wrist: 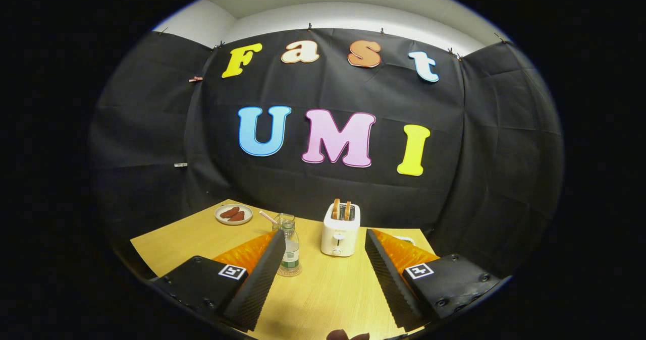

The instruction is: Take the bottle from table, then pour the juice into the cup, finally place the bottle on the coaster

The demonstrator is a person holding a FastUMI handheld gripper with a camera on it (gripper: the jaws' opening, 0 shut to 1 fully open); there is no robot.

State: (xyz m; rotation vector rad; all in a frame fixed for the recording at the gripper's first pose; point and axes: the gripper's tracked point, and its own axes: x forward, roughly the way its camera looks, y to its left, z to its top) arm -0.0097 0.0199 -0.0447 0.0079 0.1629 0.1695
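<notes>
A small clear bottle (289, 246) with a green-and-white label stands upright on the wooden table (323, 289), on what looks like a round clear coaster (289, 272). Right behind it is a clear glass cup (282, 219) with a pink straw (267, 217). My gripper (324, 234) is open, its fingers wide apart and holding nothing. The bottle stands beyond the fingers, just inside the left fingertip (276, 241), whose edge covers a sliver of it.
A white toaster (340, 234) with two slices of bread stands ahead between the fingers, right of the bottle. A plate (233, 214) with brown pieces sits at the far left corner. A white object (407, 239) peeks out behind the right finger.
</notes>
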